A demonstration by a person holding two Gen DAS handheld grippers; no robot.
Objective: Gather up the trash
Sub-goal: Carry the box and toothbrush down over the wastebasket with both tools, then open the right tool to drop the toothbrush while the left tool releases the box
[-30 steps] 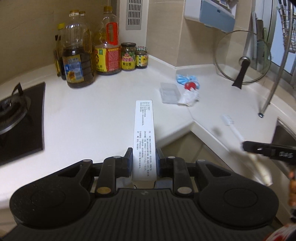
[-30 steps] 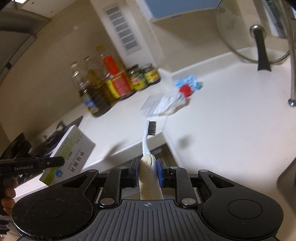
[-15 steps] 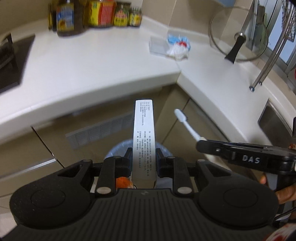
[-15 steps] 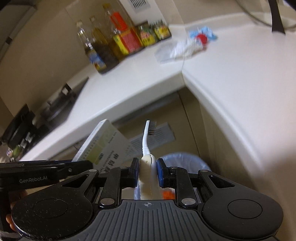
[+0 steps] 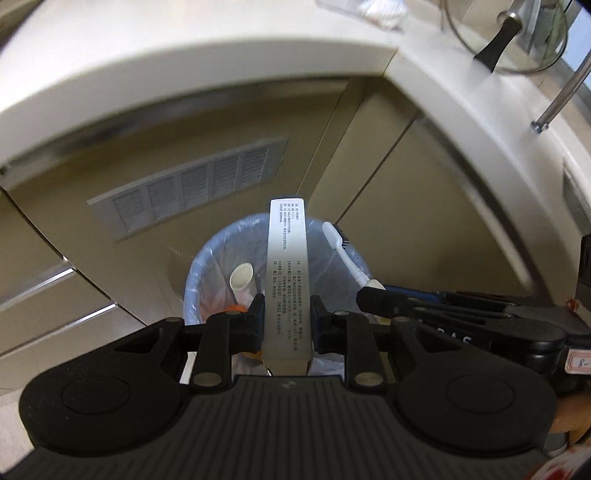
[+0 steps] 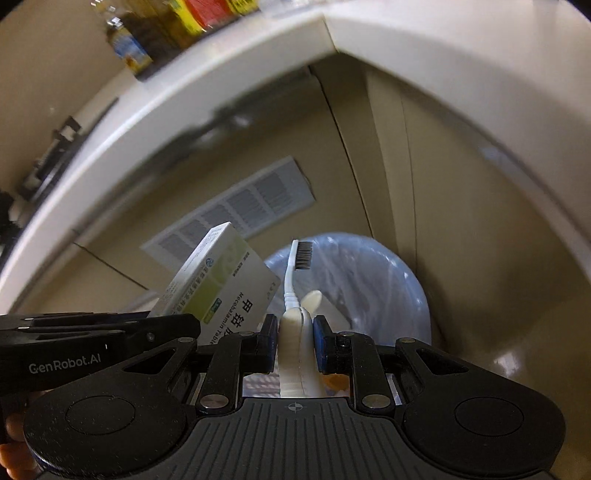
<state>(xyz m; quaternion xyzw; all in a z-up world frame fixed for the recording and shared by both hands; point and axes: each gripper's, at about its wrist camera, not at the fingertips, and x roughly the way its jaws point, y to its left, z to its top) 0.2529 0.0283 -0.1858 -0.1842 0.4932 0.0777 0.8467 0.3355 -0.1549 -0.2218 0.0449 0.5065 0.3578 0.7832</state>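
Kitchen corner, seen from above: white counter (image 5: pixel 436 70) curving round beige cabinet doors w/ a louvred vent panel (image 5: pixel 192 192); glossy floor below. Bin (image 5: pixel 201 258) lined w/ a translucent bluish bag, standing on floor in the cabinet corner, directly under both tools.

Left hand-held gripper (image 5: pixel 287 321): clamped tight on a white pill box (image 5: pixel 287 266), narrow printed side up, long axis pointing fwd over bin mouth. Same box in right wrist view (image 6: pixel 218 291): green-and-white face w/ Chinese text and "Mecobalamin Tablets" partly legible, tilted, far end raised.

Right hand-held gripper (image 6: pixel 294 332): closed on cream handle of a toothbrush (image 6: pixel 293 280); white neck and dark bristle head projecting fwd above bin opening. In left wrist view toothbrush (image 5: pixel 343 258) just beside box, to its right, not touching.

Inside bin: pale tube-like item (image 5: pixel 242 277) leaning on wall, something orange (image 5: pixel 236 307) lower down; rest hidden by grippers. Neither box nor toothbrush in bin yet; both held over it.

Background, counter: glass pan lid (image 5: pixel 506 37) w/ black handle, crumpled white wrapper (image 5: pixel 380 13), blurred; oil bottles (image 6: pixel 166 33) at rear, blurred. Bit of a person's hand (image 6: pixel 14 435) behind left tool.
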